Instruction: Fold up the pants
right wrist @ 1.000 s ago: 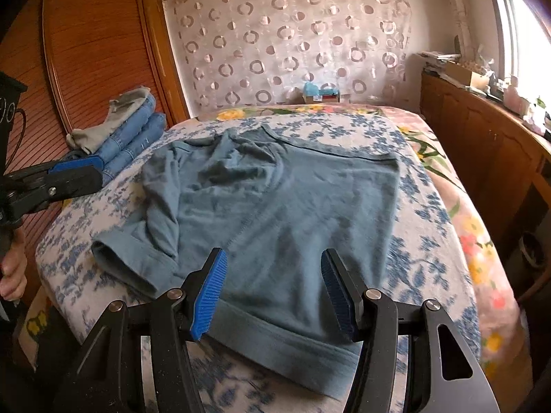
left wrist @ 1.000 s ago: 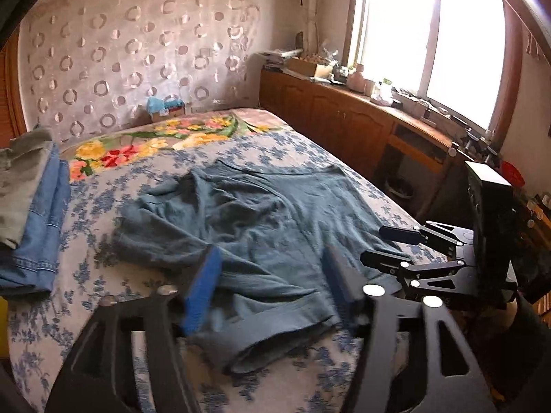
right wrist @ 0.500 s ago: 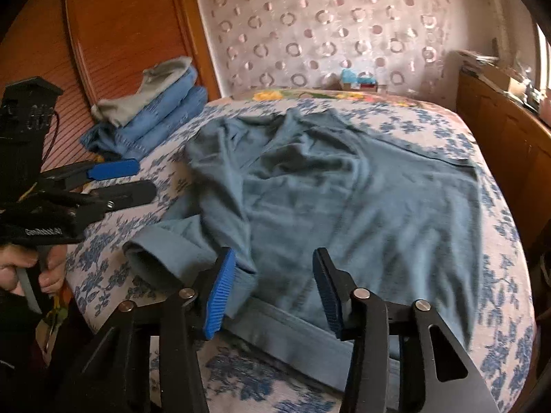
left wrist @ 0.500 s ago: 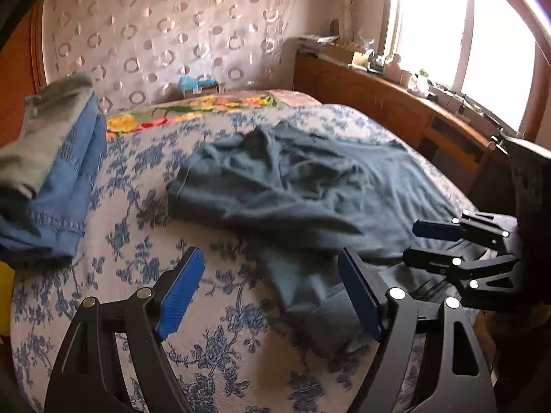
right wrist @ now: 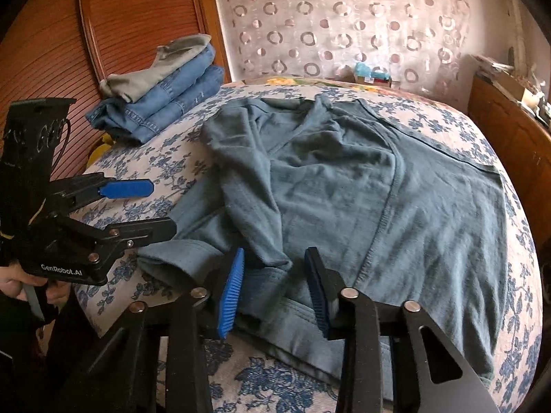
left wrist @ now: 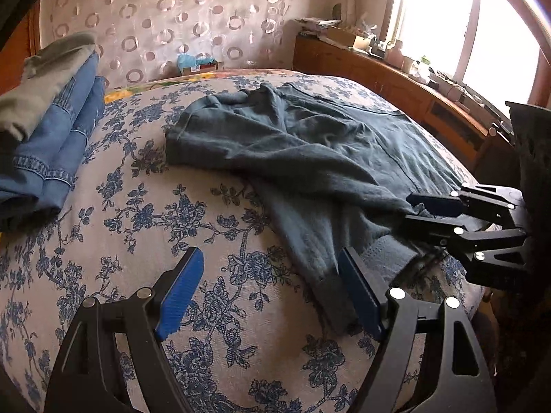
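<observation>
Teal-grey pants (left wrist: pixel 310 158) lie spread and rumpled on the flowered bedspread (left wrist: pixel 144 213); they also show in the right wrist view (right wrist: pixel 344 192). My left gripper (left wrist: pixel 272 289) is open and empty over the bedspread, just left of the near cuff (left wrist: pixel 330 292). My right gripper (right wrist: pixel 273 285) is open, its pads either side of a fabric fold at the near hem. In the left wrist view the right gripper (left wrist: pixel 413 213) has its fingertips at the pants' edge. In the right wrist view the left gripper (right wrist: pixel 158 206) hovers open beside the cuff (right wrist: pixel 172 261).
A stack of folded jeans under a grey garment (right wrist: pixel 162 86) sits at the bed's left side by the wooden wardrobe (right wrist: pixel 103 34). A wooden cabinet (left wrist: pixel 396 79) under the window runs along the right. The bed's near edge drops off below both grippers.
My left gripper has swung left, off the cuff and over bare bedspread. My right gripper has moved forward and lower onto the near hem, its pads now around a fold.
</observation>
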### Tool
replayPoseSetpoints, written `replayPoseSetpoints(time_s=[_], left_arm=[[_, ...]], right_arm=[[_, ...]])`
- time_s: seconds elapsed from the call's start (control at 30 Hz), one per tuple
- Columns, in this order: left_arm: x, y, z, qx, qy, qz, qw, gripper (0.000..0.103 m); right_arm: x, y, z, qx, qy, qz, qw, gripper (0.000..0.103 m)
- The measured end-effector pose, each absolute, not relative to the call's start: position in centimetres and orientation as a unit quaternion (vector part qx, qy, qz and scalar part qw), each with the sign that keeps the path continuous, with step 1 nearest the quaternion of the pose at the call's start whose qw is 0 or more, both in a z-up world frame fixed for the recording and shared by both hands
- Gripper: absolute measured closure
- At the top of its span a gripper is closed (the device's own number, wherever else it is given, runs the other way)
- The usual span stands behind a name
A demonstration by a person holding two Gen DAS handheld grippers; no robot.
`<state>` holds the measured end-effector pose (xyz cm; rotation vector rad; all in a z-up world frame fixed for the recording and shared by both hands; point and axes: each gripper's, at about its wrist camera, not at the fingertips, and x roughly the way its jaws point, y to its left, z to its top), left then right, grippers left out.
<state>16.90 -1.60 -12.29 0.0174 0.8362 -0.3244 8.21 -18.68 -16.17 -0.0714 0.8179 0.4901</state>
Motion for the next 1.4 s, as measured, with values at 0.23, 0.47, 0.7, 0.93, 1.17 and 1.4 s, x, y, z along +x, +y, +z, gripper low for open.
replayPoseSetpoints(time_s=[0.23,0.47,0.7,0.93,1.17,1.4], left_arm=[[16.7,-1.6,-12.0,0.008,0.4,-0.157,0.903,0.022],[16.6,-2.4,-10.2,0.013,0.38,-0.167,0.91,0.022],[17.1,-4.4,-9.4,0.019,0.371,-0.186,0.91,0.022],[17.4,-6.4,-9.0,0.029,0.367,-0.207,0.907,0.022],[17.4,-7.8,-9.4,0.033,0.374,-0.218,0.901,0.022],[17.4,-8.1,-9.5,0.032,0.376,-0.217,0.9,0.022]], right_arm=[[8.4,-18.7,-16.3,-0.03,0.392,0.25,0.885,0.093],[7.1,-20.8,-14.5,-0.007,0.354,0.247,0.902,0.095],[5.5,-24.2,-12.9,0.004,0.332,0.213,0.919,0.095],[2.6,-27.3,-11.9,0.012,0.322,0.179,0.93,0.095],[0.8,-29.4,-11.5,0.018,0.329,0.152,0.932,0.095],[-0.3,-30.2,-11.3,0.015,0.342,0.138,0.929,0.095]])
